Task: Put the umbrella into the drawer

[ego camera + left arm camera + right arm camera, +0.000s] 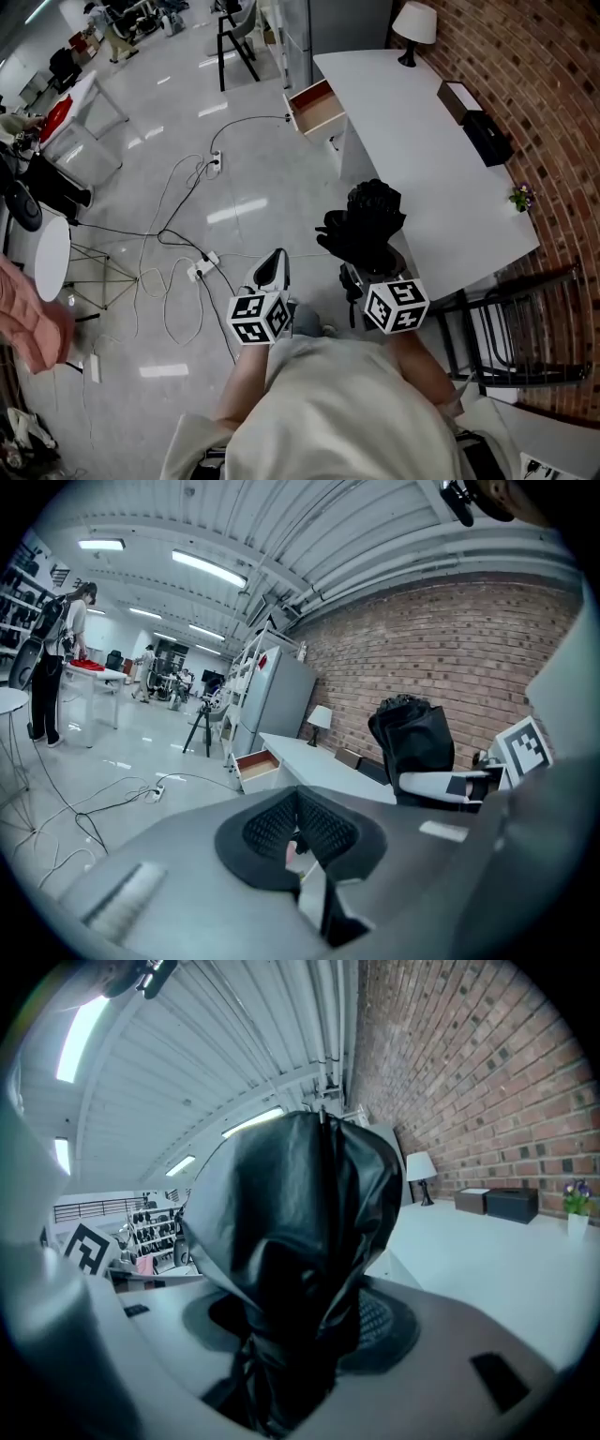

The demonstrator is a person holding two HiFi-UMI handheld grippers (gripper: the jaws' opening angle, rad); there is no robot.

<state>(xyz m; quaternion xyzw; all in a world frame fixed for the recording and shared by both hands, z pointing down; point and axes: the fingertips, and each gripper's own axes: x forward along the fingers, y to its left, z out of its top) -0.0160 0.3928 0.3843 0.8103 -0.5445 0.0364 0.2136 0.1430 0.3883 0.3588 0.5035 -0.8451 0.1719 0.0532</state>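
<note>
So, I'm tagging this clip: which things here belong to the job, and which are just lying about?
Job: black folded fabric umbrella; open wooden drawer in the white desk.
Lying about: white table lamp; black box; small potted flowers; white floor power strip.

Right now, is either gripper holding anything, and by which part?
The right gripper holds the folded black umbrella by its bunched lower end, fingers closed on the fabric. The left gripper is shut and empty.

Ceiling strip lights (202, 567) are lighting the room brightly and evenly, laying glare streaks on the glossy floor (234, 211). Shadows are falling faint. Both gripper views are bending strongly toward dark vignetted corners, near foreground blurring.
</note>
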